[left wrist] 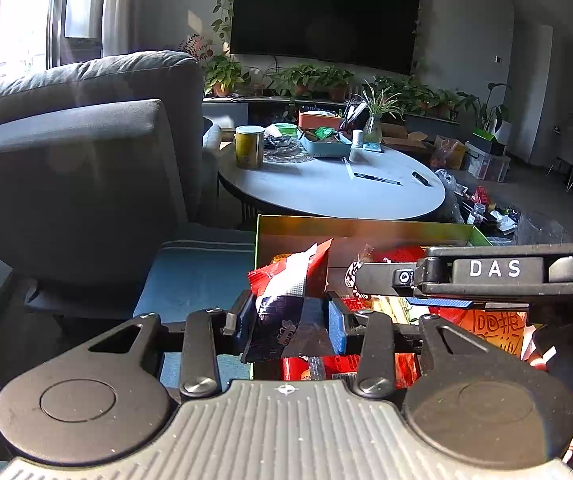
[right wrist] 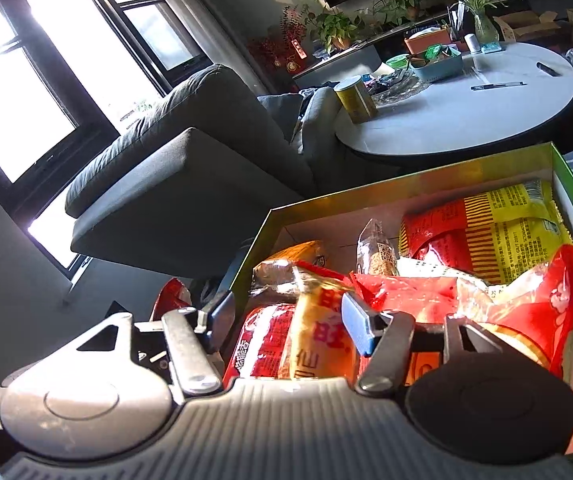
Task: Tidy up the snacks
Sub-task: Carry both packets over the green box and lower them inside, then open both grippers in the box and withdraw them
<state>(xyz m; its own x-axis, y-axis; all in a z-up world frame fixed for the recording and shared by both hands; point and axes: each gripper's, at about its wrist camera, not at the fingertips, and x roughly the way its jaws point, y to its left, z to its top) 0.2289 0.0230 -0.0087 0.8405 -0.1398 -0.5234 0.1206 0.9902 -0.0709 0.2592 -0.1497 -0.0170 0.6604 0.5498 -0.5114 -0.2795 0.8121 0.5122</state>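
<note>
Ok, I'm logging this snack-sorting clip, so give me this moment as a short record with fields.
container: open box with green-gold walls, full of snack packets
left gripper: shut on a red, white and dark packet
right gripper: open above the box, a red-and-orange packet between its fingers, not pinched
background: round table, grey sofa

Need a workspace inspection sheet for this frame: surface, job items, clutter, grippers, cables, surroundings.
Surface: green-rimmed cardboard box beside a grey sofa.
Job's things: box crowded with snack packets; a red-and-yellow packet lies at its far end; a red, white and dark purple packet is held at the box's near edge.
Clutter: round white table with a yellow canister, teal tray, pen.
Grippers: left gripper shut on the purple packet; right gripper open over the packets.
Cables: nothing seen.
Surroundings: wall television, potted plants, bright window.
</note>
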